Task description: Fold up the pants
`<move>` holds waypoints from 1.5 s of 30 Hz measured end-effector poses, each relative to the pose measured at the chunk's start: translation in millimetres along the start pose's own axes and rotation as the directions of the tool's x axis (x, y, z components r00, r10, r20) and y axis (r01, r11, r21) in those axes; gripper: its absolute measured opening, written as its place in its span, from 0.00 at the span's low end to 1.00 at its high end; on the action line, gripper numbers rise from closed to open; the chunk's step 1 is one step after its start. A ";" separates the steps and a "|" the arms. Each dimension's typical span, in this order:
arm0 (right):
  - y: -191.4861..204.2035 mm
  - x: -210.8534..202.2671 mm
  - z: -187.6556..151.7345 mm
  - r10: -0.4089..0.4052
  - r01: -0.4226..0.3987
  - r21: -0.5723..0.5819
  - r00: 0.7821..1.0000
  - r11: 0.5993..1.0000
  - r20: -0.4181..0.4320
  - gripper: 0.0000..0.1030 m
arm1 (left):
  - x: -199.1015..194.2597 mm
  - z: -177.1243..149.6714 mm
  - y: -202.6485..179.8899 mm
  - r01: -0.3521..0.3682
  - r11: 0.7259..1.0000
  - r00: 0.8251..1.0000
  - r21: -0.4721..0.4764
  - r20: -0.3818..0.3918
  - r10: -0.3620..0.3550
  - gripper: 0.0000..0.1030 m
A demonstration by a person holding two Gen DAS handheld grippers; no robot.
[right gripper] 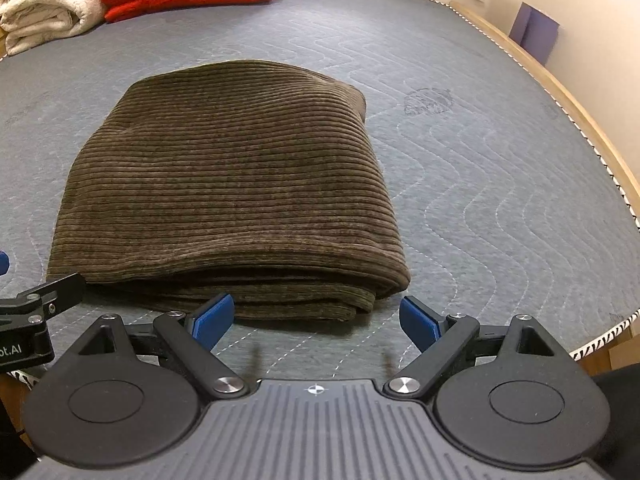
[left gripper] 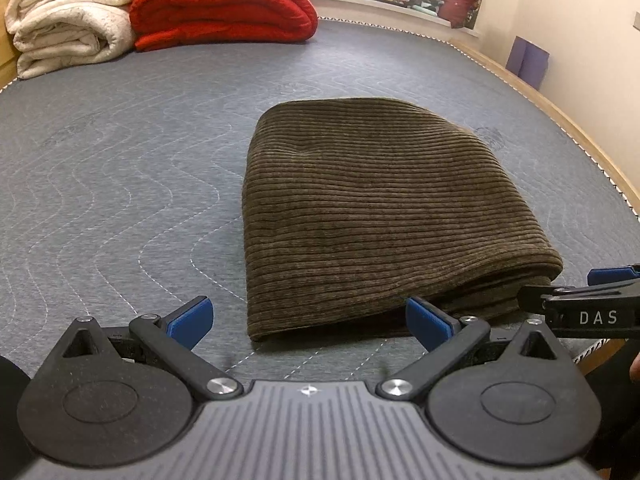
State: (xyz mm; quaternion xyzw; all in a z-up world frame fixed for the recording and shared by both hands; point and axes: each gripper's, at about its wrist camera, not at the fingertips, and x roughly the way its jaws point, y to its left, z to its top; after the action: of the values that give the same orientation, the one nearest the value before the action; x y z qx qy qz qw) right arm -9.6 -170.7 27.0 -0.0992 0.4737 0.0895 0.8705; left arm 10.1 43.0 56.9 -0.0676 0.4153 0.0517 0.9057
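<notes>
A: Starting at our left, the left claw point(left gripper: 308, 320) is spread wide with nothing in it, its blue pads point(left gripper: 192, 320) just short of the near edge of the pants point(left gripper: 372, 208).

B: And the pants lie on the bed point(left gripper: 120, 168) as a compact brown corduroy bundle, layers stacked, with the open edges facing us. We judge the folding nearly done, if not finished.

A: Moving right, our right claw point(right gripper: 316, 320) is also released, empty, close to the bundle's near right corner, where the lower layers stick out a little.

B: That corner is what worries us. If we push in low, a pad could catch the bottom layer alone and drag it out, so the stack skews.

A: The top fold also bulges rather than lying flat. We think thick corduroy may spring back and let the upper layer slide if we nudge it from one side only.

B: The two claws sit near each other at this edge too, so we could knock one against the other.

A: Far back left, the white blankets point(left gripper: 68, 16) and the red quilt point(left gripper: 224, 4) are well apart from the pants, so no trouble there.
</notes>
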 end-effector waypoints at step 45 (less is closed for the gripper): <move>-1.0 1.1 -0.1 -0.004 0.004 -0.003 1.000 1.000 -0.001 0.88 | -4.3 -2.9 -2.7 0.025 0.999 0.999 0.035 0.032 -0.026 1.00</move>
State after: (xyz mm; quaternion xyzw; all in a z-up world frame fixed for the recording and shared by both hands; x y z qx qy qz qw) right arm -8.8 -171.7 26.1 -0.1014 0.4737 0.0883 0.8704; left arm 5.5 39.7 58.6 -0.0565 0.4006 0.0340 0.9139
